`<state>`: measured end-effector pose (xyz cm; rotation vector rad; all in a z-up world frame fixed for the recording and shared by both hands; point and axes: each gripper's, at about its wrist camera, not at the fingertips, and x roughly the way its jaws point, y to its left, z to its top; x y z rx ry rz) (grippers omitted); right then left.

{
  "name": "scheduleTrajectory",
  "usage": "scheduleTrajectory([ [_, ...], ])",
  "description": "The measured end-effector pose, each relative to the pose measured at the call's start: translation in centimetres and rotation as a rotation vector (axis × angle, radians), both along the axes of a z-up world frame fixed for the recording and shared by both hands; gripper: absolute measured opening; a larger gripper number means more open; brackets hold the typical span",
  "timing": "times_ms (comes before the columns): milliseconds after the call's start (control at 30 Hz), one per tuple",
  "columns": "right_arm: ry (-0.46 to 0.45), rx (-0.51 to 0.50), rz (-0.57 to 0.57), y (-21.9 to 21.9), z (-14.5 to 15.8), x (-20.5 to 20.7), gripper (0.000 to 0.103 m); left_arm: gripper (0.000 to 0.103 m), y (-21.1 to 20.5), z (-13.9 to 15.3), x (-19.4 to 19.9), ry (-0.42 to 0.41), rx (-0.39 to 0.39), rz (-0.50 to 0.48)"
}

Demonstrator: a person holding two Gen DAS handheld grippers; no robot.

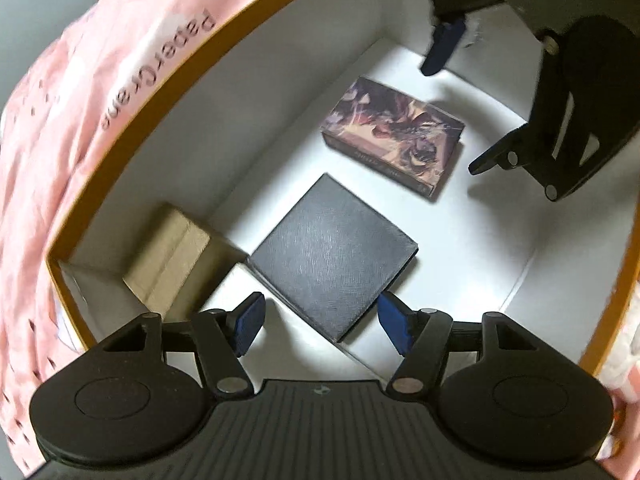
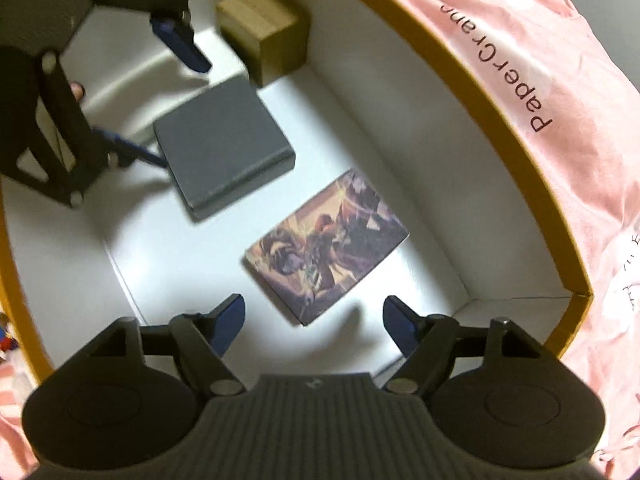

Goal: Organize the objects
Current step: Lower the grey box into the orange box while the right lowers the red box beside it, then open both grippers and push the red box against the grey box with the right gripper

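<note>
The biggest thing is the white storage box (image 1: pixel 280 92) with an orange rim, and it stands on a pink cloth (image 1: pixel 60 120) with the print "PaperCrane". Both grippers reach down into this box from opposite ends, and three smaller boxes already lie on its floor.

The dark grey box (image 1: pixel 334 254) is the largest of the three. In the left wrist view it lies flat, near the middle, with one corner toward the camera. The left gripper (image 1: pixel 320 322) hangs over its near corner with the jaws spread wide, one blue pad on each side, and I cannot tell if a pad touches it. The box looks stiff, with a textured cover that should not slip much. I judge it to be light or medium in weight. The best hold is across two opposite flat sides, not on the corners.

The illustrated box (image 2: pixel 326 242) is flatter and lies farther in the left view, apart from the grey one. The right gripper (image 2: pixel 314 324) is above its near edge, released and holding nothing. Its printed surface seems smooth, so it may slide between the pads, and a grip on the long side walls is safer.

The brown carton (image 1: pixel 176 256) is the smallest and stands in the near left corner, touching the grey box at one edge. It looks like light cardboard that can dent under strong pressure.
</note>
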<state>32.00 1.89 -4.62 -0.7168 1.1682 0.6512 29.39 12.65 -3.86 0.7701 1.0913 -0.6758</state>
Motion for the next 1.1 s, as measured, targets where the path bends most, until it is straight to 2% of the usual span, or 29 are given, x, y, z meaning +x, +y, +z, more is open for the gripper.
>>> scheduleTrajectory([
  [100,-0.008,0.01,-0.013,0.0,-0.6,-0.1,0.058,0.068,0.5,0.1,0.3,-0.024,-0.024,0.078],
  [167,-0.02,0.028,-0.011,0.0,-0.4,0.1,0.057,0.059,0.9,0.4,0.9,-0.039,-0.044,0.14],
  [333,-0.075,0.04,0.033,1.1,-0.3,0.2,0.057,0.051,1.8,1.2,2.7,-0.052,-0.111,0.312],
  [433,-0.092,0.068,0.048,1.8,-0.2,0.5,0.055,0.051,2.2,1.6,3.1,-0.029,-0.146,0.371],
  [667,-0.12,0.064,0.122,2.4,-0.3,1.1,0.053,0.051,2.4,1.8,2.6,-0.038,-0.16,0.359],
  [767,-0.115,0.043,0.158,2.7,-0.3,1.4,0.054,0.05,3.1,2.0,2.3,-0.01,-0.193,0.341],
  [833,-0.096,0.017,0.131,2.5,-0.2,1.7,0.063,0.05,3.5,2.3,1.7,0.004,-0.206,0.312],
  [867,-0.085,0.013,0.1,2.2,-0.1,2.0,0.073,0.05,3.7,2.5,1.5,0.003,-0.208,0.299],
  [900,-0.073,0.021,0.078,1.9,0.0,2.2,0.077,0.05,3.8,2.6,1.3,0.0,-0.21,0.285],
  [1000,-0.022,0.045,0.003,0.9,-0.1,3.4,0.077,0.05,4.2,2.9,0.9,-0.004,-0.218,0.256],
  [1100,-0.017,0.043,0.001,1.1,-0.6,3.9,0.076,0.05,4.5,3.0,1.1,-0.008,-0.24,0.243],
])
